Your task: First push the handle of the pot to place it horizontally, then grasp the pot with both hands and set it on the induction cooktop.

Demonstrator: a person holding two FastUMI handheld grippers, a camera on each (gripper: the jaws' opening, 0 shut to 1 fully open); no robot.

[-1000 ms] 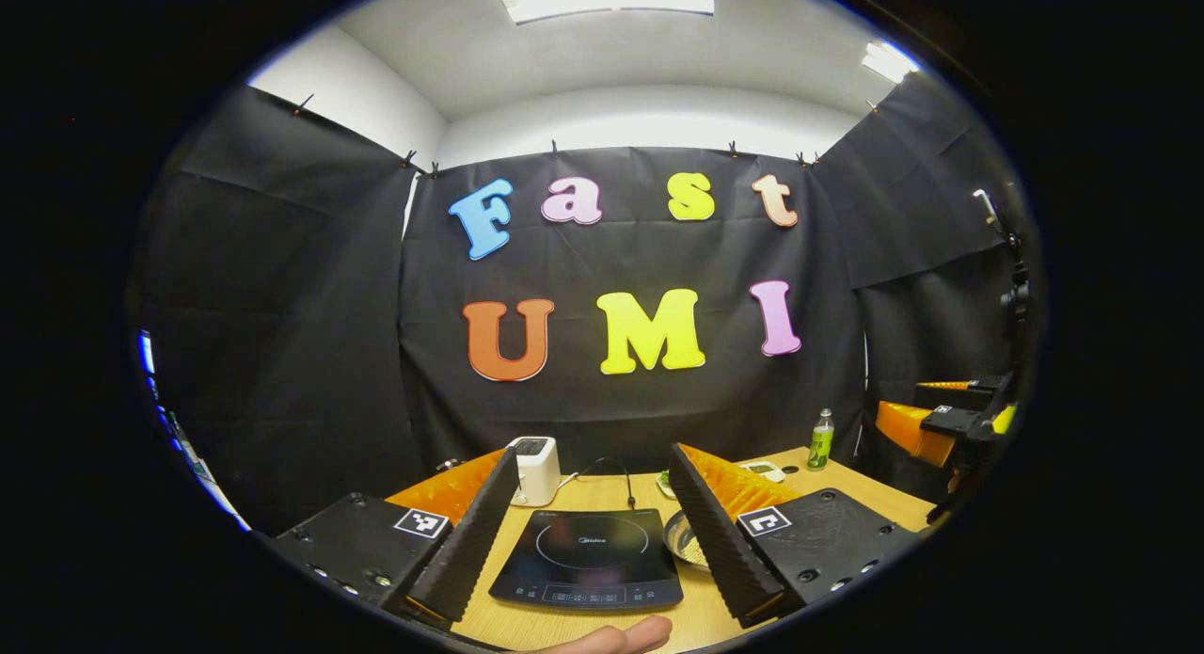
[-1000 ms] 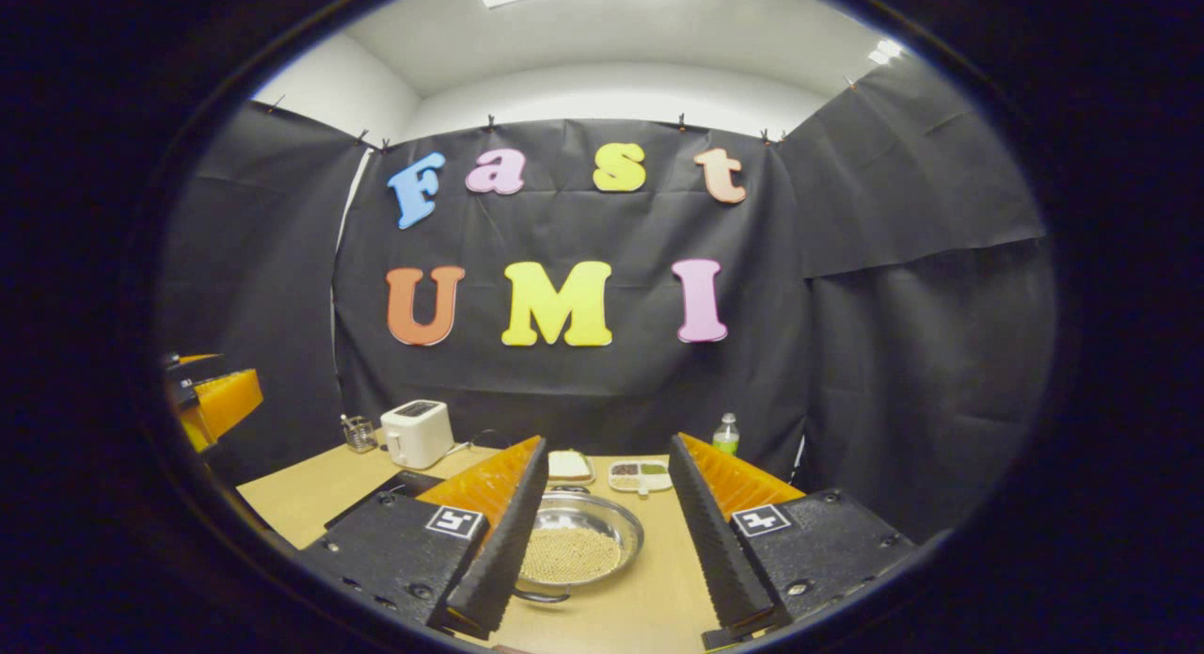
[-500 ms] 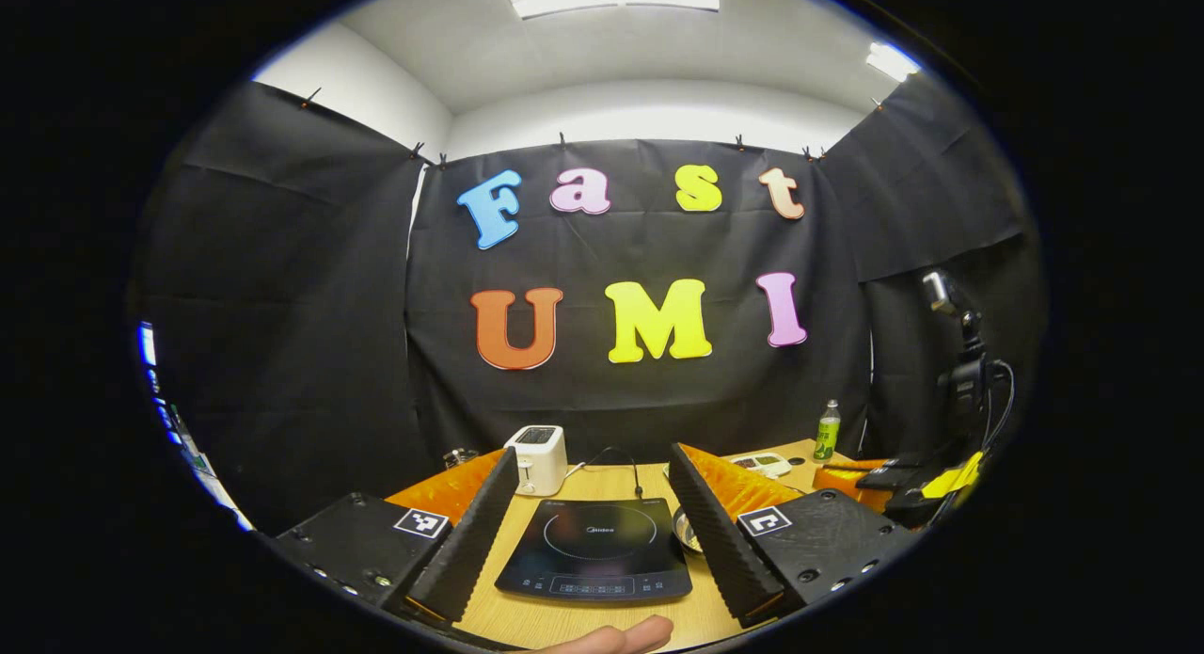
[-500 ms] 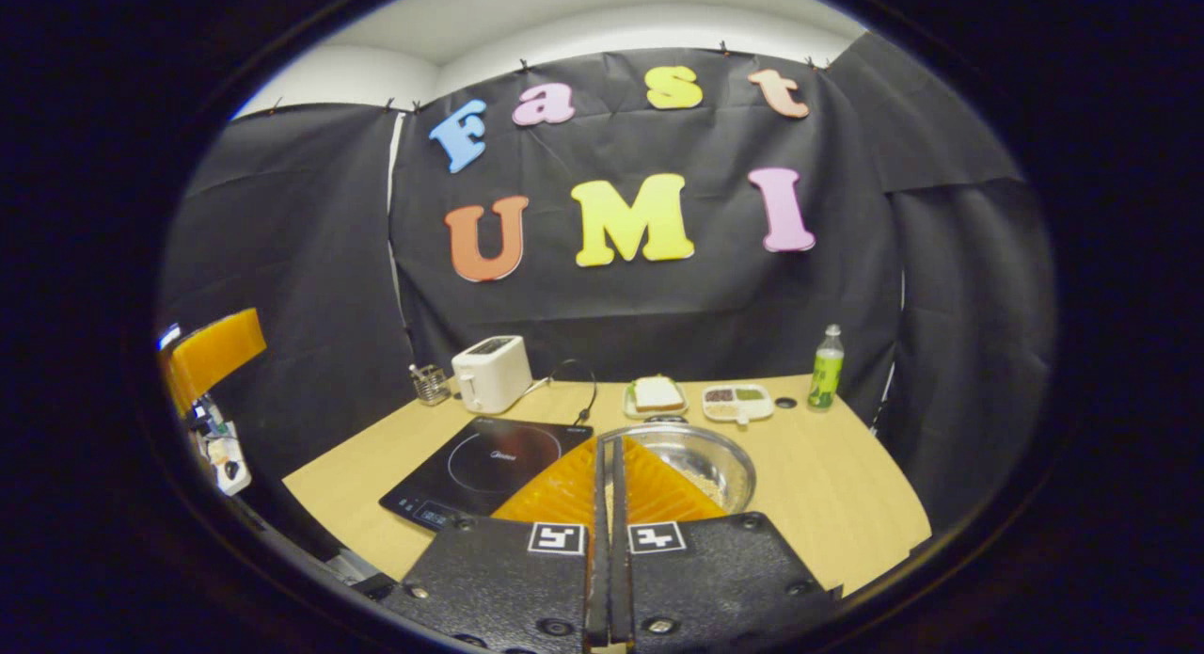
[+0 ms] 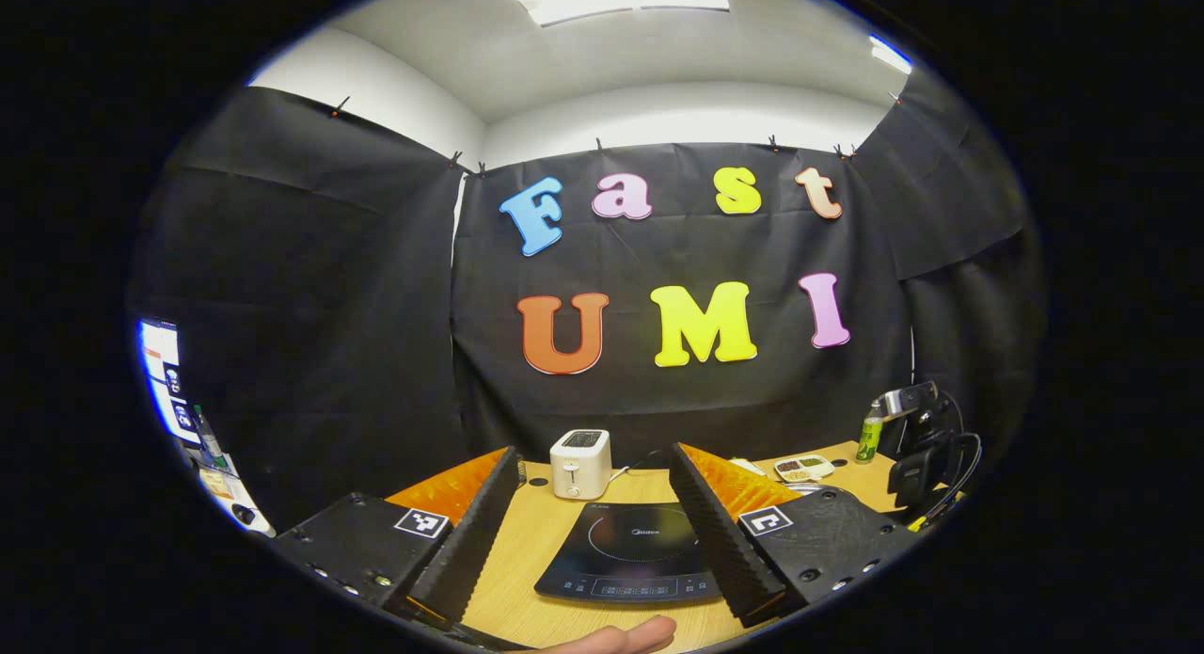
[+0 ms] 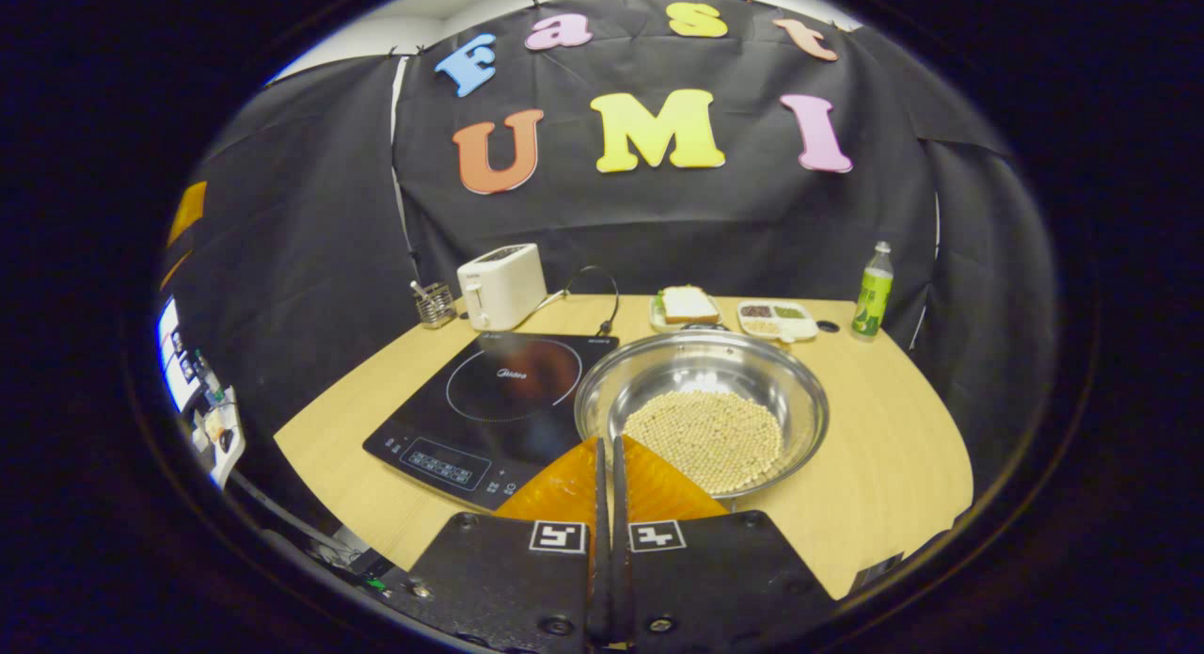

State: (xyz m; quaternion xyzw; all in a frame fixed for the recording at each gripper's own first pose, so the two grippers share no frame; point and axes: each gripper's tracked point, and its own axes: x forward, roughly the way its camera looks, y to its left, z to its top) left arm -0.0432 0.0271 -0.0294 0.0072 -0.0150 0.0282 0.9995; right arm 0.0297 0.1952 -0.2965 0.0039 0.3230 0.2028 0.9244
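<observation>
In the left gripper view, the left gripper (image 5: 593,518) has its two fingers spread wide apart and holds nothing. Between them, on the wooden table (image 5: 527,550), lies the black induction cooktop (image 5: 640,565). It has a small word printed inside its ring, too tiny to read. A white toaster (image 5: 580,464) stands behind it.

In the right gripper view, the right gripper (image 6: 608,466) has its fingers pressed together with nothing between them. Its tips sit right at the near rim of the shiny pot (image 6: 703,411), which is full of small pale beans and stands on the table just to the right of the cooktop. A green bottle (image 6: 872,303) stands far back; its label is too small to read
</observation>
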